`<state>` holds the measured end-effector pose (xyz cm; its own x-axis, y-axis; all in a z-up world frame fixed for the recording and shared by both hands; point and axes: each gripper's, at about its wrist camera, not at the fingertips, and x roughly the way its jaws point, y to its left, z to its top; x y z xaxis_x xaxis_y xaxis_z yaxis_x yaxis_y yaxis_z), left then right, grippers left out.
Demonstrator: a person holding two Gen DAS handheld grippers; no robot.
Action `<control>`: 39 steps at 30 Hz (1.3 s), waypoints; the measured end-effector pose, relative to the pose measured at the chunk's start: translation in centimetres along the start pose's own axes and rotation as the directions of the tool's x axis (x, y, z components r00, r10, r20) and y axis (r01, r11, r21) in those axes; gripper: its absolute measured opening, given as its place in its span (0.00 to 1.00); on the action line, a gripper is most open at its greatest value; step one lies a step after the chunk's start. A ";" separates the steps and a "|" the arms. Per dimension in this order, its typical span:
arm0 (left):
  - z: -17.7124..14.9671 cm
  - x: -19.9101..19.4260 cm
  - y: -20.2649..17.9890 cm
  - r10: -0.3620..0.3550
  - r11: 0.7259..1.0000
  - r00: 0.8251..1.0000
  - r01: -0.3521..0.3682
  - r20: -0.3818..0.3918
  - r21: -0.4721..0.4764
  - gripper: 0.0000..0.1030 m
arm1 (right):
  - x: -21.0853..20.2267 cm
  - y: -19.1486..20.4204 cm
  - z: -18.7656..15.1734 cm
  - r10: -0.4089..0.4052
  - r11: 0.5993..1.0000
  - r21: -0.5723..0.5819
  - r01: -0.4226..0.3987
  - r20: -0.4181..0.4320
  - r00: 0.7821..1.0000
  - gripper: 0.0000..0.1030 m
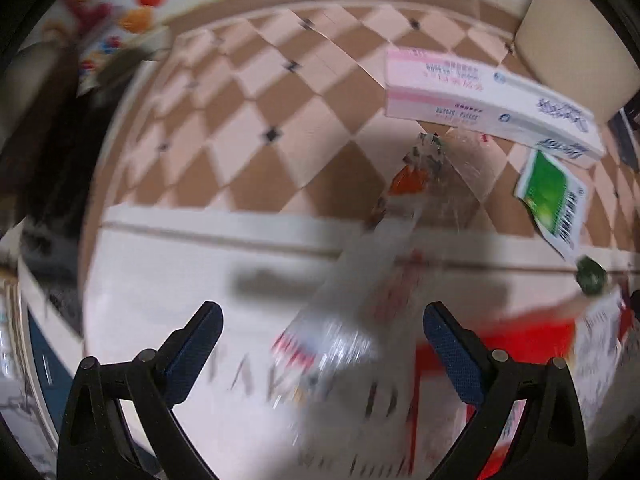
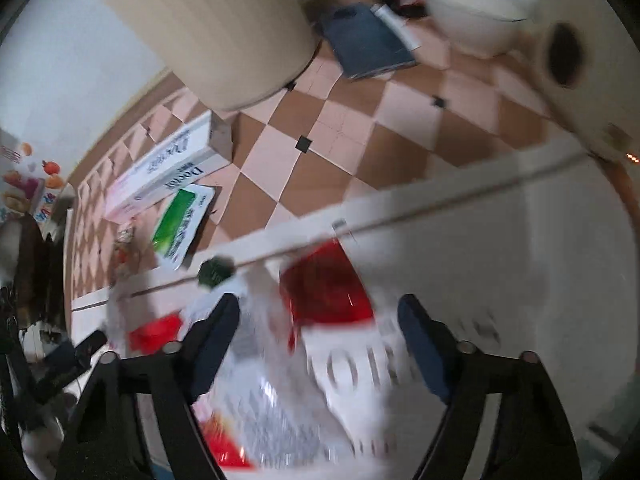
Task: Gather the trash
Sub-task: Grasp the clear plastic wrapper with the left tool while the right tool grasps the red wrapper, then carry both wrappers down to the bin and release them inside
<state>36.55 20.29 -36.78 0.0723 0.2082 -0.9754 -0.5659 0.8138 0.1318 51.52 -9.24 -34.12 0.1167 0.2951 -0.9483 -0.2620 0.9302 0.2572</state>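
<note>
Both views are motion-blurred. My left gripper (image 1: 322, 346) is open above a white board with red print (image 1: 240, 280); a clear plastic bottle (image 1: 360, 300) lies blurred between its fingers. My right gripper (image 2: 320, 340) is open over a white and red bag or wrapper (image 2: 328, 300) on the same white surface. On the checkered floor lie a white and pink carton (image 1: 480, 96) (image 2: 168, 172), a green and white packet (image 1: 556, 200) (image 2: 182, 224), and a crumpled clear wrapper with orange (image 1: 416, 172) (image 2: 122, 248). A dark green cap (image 1: 590, 276) (image 2: 216, 272) sits at the board's edge.
A beige cylindrical bin (image 2: 224, 28) stands on the floor behind the carton. A dark blue book (image 2: 368, 40), a white bowl (image 2: 472, 16) and a paper roll (image 2: 564, 56) lie further back. A fruit-print cloth (image 1: 112, 12) is at the far left.
</note>
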 end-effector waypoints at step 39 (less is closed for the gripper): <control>-30.8 -11.2 5.6 -0.342 0.935 0.939 0.344 0.047 -0.088 0.01 | -14.7 -0.5 -24.2 0.266 0.963 0.001 -0.268 0.129 0.955 0.12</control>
<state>7.23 5.80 -30.53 0.2996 -0.0572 -0.9524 -0.5760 0.7849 -0.2283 26.77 -19.31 -24.81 0.1650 0.5572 -0.8138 -0.2824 0.8173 0.5023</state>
